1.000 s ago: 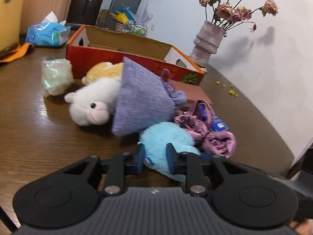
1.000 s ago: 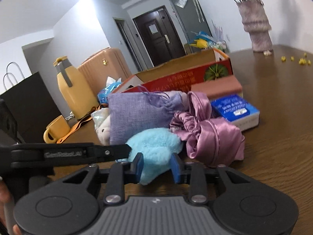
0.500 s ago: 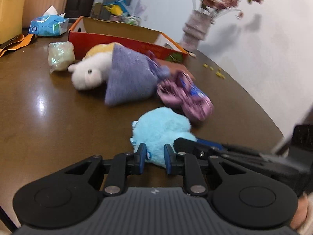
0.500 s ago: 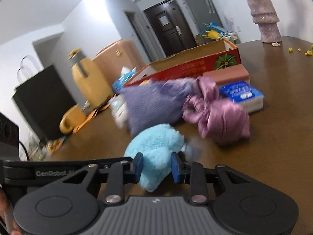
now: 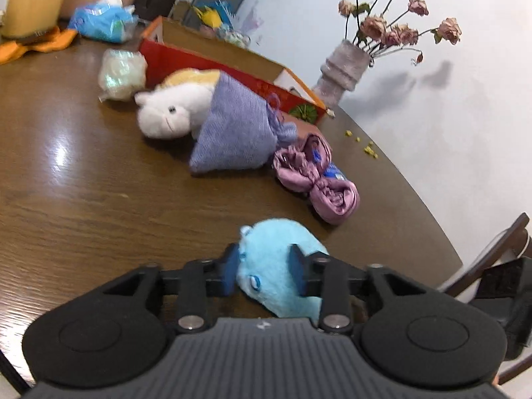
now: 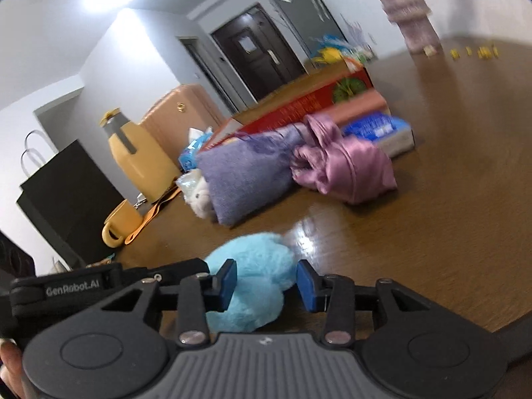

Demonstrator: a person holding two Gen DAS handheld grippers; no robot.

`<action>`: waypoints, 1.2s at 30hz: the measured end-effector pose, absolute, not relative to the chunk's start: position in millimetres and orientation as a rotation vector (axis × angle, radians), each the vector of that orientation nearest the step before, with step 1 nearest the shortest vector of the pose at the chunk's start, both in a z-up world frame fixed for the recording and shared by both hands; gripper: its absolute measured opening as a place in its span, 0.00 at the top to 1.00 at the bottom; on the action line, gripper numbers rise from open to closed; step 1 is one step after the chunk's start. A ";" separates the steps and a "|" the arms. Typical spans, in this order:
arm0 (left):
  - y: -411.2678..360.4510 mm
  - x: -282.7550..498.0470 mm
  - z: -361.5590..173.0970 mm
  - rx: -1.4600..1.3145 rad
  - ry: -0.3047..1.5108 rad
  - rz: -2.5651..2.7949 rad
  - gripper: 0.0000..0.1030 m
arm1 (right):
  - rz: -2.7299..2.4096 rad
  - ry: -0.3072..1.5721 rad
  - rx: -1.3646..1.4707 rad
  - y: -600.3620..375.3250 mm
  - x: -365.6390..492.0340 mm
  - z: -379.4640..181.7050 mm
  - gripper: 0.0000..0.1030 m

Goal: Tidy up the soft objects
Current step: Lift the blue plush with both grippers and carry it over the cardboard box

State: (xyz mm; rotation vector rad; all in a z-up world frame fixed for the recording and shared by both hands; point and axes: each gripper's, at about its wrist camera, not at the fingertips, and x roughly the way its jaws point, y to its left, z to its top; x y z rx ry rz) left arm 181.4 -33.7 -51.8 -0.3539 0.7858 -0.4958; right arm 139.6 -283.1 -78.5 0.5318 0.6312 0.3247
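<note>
Brown wooden table (image 5: 83,199) fills both my views, a red box (image 5: 232,69) at its far side. My left gripper (image 5: 264,267) pinches the blue plush (image 5: 279,259), its jaws having just eased wider. My right gripper (image 6: 266,281) straddles the same plush (image 6: 256,276) from the other side; its jaws have just been opening, and the right pad stands clear. Farther back lie the purple pouch (image 5: 236,133), white plush (image 5: 169,113) and pink satin bundle (image 5: 319,179).

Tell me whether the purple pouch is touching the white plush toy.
Touching. The left wrist view shows the purple pouch lying against and partly over the white plush toy, with no table visible between them.
</note>
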 end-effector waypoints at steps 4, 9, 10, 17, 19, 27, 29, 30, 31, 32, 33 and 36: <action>-33.8 179.0 -54.4 -0.348 0.772 -0.511 0.78 | 0.330 0.636 0.574 -284.8 142.8 -83.8 0.62; -32.8 174.7 -53.5 -0.343 0.759 -0.512 0.82 | 0.343 0.636 0.565 -280.8 145.3 -83.2 0.70; -33.0 174.4 -52.0 -0.341 0.761 -0.514 0.82 | 0.343 0.629 0.558 -279.7 144.7 -81.7 0.71; -27.6 199.6 -3.0 -0.360 0.620 -0.575 0.81 | 0.378 0.492 0.510 -281.7 156.7 -35.5 0.72; -28.1 227.1 17.6 -0.353 0.586 -0.574 0.81 | 0.393 0.468 0.499 -283.5 184.8 -13.0 0.72; -22.2 419.6 70.1 -0.323 0.579 -0.444 0.82 | 0.477 0.556 0.446 -266.5 404.4 64.9 0.72; -17.8 469.7 64.1 -0.324 0.621 -0.400 0.84 | 0.499 0.649 0.490 -262.7 475.2 62.9 0.72; -16.4 494.1 58.6 -0.318 0.646 -0.384 0.84 | 0.506 0.701 0.505 -259.8 508.7 56.6 0.72; -14.9 514.4 53.5 -0.310 0.669 -0.370 0.88 | 0.497 0.742 0.529 -257.1 536.0 48.3 0.72; -14.8 536.0 44.1 -0.314 0.704 -0.347 0.98 | 0.484 0.775 0.539 -253.2 558.8 40.5 0.72; -14.7 551.9 35.3 -0.313 0.735 -0.362 0.98 | 0.478 0.808 0.523 -246.3 579.7 31.4 0.76; -22.5 577.8 13.8 -0.252 0.754 -0.328 0.97 | 0.468 0.878 0.496 -223.9 627.0 3.5 0.84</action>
